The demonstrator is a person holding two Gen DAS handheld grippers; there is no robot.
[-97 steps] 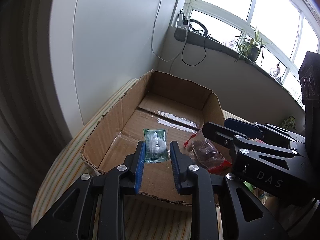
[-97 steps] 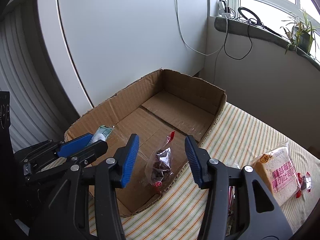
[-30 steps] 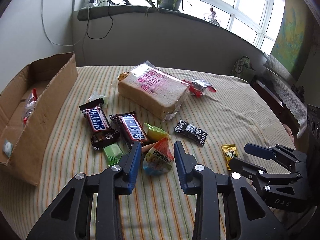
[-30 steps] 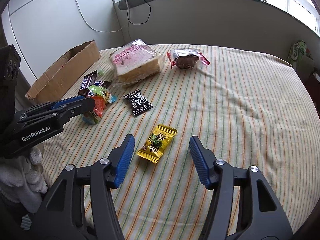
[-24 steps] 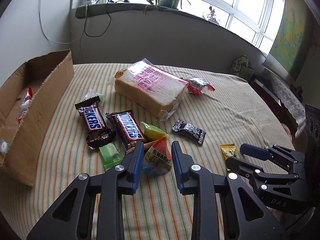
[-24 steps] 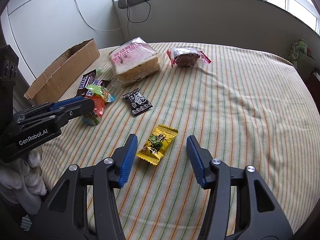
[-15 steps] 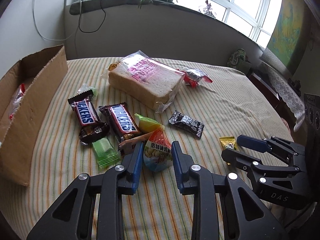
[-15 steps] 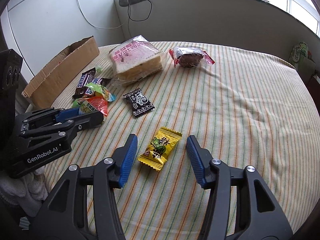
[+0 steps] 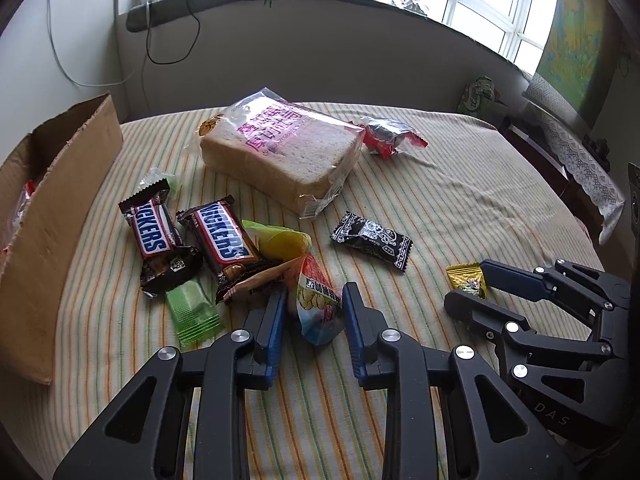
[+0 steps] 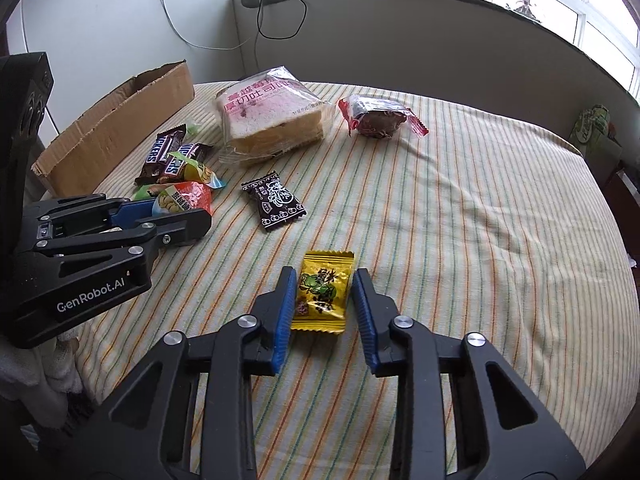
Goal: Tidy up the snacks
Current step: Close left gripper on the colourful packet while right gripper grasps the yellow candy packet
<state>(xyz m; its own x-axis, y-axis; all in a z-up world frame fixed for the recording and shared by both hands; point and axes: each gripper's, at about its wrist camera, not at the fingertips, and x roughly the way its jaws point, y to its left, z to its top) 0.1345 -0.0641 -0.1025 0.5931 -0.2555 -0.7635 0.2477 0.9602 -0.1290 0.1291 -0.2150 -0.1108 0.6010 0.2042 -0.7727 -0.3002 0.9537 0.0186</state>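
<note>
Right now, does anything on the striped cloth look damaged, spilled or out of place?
Nothing stands out. The bread bag looks sealed, and the Snickers bars lie loose beside the cardboard box. Each claw is shut on one packet: left, right.

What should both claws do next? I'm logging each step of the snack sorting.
Probably lift both and carry them toward the cardboard box. The left claw is shut on the orange snack bag; the right claw has just closed on the yellow candy packet, and both snacks sit low over the striped cloth.
</note>
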